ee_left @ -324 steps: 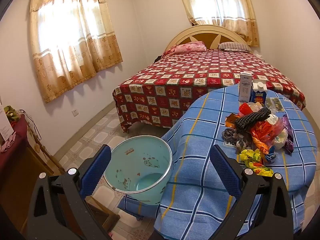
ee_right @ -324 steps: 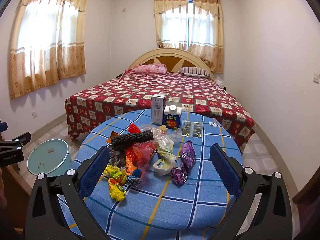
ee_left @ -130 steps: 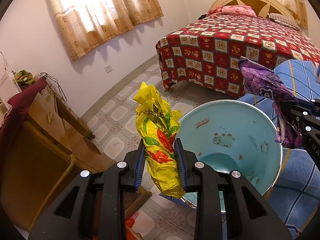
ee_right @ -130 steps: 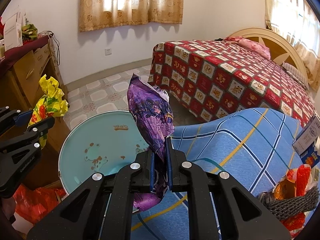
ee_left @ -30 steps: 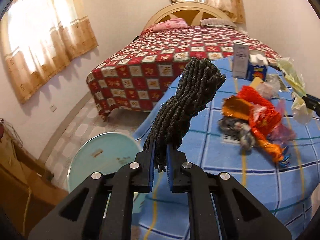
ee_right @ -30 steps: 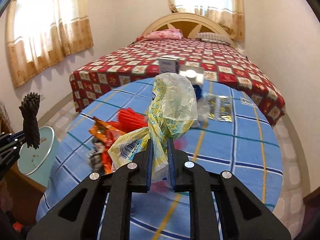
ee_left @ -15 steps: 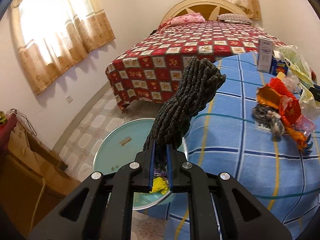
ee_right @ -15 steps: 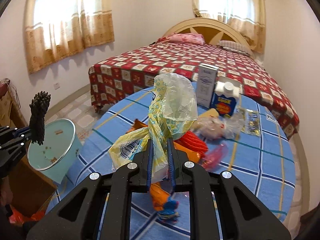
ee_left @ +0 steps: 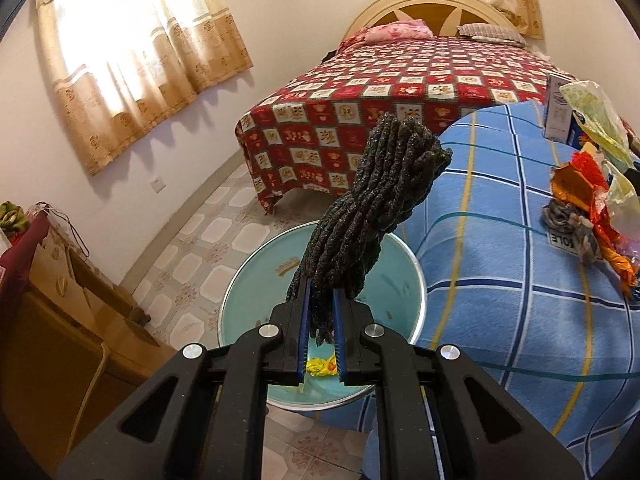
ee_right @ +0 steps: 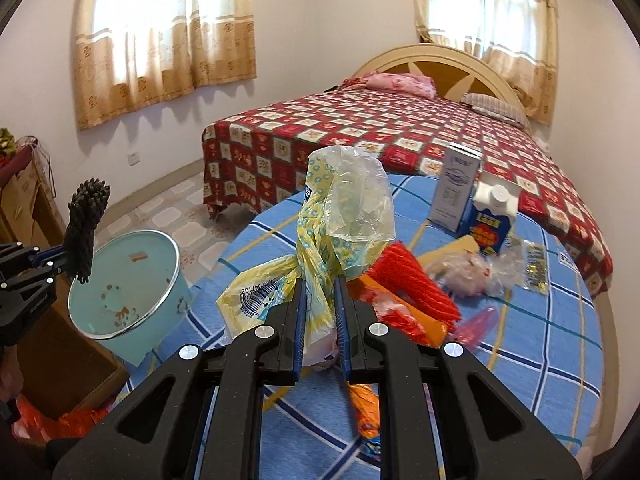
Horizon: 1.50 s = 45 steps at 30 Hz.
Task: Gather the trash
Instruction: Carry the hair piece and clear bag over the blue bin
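So the big round table [ee_right: 560,340] with the blue check cloth is on my right, and the light blue bin [ee_left: 240,292] sits on the floor right against its edge. That bin is where everything needs to end up, and there's already a yellow wrapper [ee_left: 320,368] lying in the bottom.

My left gripper [ee_left: 320,312] is pinched tight on a dark knitted bundle [ee_left: 372,208], gripping it by the lower end so most of it sticks up and out over the bin's mouth. From the right camera the bundle looks like it's above the near rim rather than dead centre, so I'd nudge further over the middle before letting go. It's floppy and top-heavy, and I reckon it could tip outward and land on the tiles if I drop it from the edge.

My right gripper [ee_right: 320,312] is clamped on a crumpled clear-and-yellow plastic bag [ee_right: 344,208], held up above the table, well short of the bin. That one's light and will drift, so I'd carry it low over the opening before releasing.

Plenty left on the table: a red and orange pile of wrappers [ee_right: 416,300], a white box [ee_right: 456,188] and a blue carton [ee_right: 490,220].
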Motion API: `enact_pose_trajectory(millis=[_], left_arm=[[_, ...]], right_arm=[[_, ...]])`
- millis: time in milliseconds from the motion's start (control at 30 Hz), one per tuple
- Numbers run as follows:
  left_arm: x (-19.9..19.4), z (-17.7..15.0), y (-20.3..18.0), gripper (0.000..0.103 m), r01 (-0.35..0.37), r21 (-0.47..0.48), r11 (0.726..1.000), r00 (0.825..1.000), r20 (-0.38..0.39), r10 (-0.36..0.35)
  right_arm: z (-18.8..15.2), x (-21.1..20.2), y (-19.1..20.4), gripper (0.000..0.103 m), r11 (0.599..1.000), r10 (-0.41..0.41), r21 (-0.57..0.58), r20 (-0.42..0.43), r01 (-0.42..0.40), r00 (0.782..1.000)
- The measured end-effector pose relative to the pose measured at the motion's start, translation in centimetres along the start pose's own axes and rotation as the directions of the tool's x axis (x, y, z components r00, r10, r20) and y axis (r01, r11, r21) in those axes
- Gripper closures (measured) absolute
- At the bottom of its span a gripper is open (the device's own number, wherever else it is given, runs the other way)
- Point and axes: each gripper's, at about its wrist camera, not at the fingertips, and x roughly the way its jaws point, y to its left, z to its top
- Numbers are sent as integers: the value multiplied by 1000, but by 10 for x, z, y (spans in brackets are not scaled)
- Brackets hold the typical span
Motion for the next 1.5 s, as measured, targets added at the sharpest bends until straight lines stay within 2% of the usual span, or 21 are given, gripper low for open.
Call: enact_pose_trajectory(millis=[733,1500], left_arm=[[13,-11,33,93,-62,-31,998,997,-40,61],[33,-25,77,93,-146,-83,986,985,-100,138]], right_arm=[[14,22,59,88,992,81,-100,-14,-82,997],[23,52,127,89,963,158,-210,-51,-166,986]])
